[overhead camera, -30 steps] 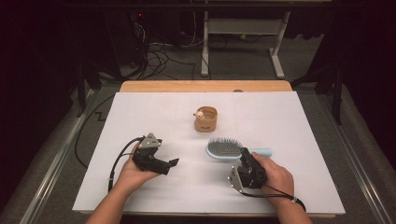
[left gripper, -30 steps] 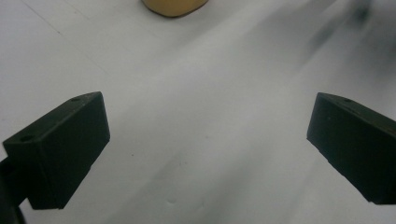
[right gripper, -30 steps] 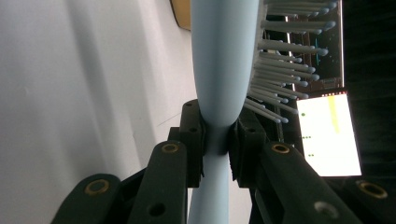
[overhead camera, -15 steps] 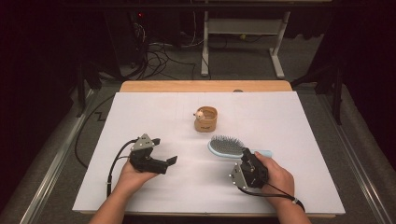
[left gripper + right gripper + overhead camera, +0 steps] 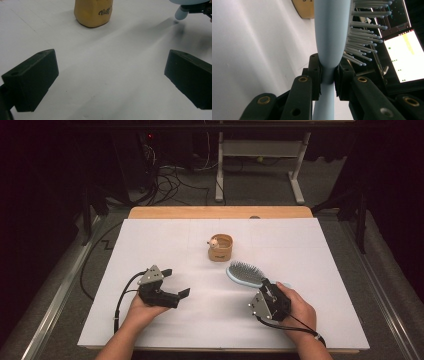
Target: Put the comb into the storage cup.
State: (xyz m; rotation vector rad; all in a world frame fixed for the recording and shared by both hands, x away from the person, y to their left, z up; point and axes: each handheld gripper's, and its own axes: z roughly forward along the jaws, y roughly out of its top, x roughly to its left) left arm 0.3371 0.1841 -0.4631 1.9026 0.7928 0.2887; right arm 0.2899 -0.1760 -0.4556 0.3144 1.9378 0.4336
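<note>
Table point(image 5: 150, 245): white sheet over a wooden top, the person's forearms entering from the 6 o'clock edge of the high view.
Step in hand: the hairbrush point(image 5: 245, 273) is gripped and appears tilted off the sheet, head raised; this reads as the carry stage of a pick-and-place, the likely goal being the cup point(image 5: 221, 248).
Next move: probably a short swing toward 11 o'clock from the right hand, with the brush kept steady so the bristles clear the cup's rim; whether it goes in handle-first cannot be told.
Hairbrush: pale blue, oval head lying at about 11 o'clock from the right gripper point(image 5: 266, 290), handle running back toward 4 o'clock into the hand.
Cup: small tan holder, near the sheet's centre, at 11 o'clock from the brush head and apart from it.
Right gripper: clamped narrow on the brush neck point(image 5: 327, 75), one pad on each side, the bristles point(image 5: 362, 37) pointing to 3 o'clock in the right gripper view.
Left gripper point(image 5: 174, 282): jaws spread wide with nothing but bare sheet between them, resting low, pointing toward 2 o'clock at the cup point(image 5: 93, 12).
</note>
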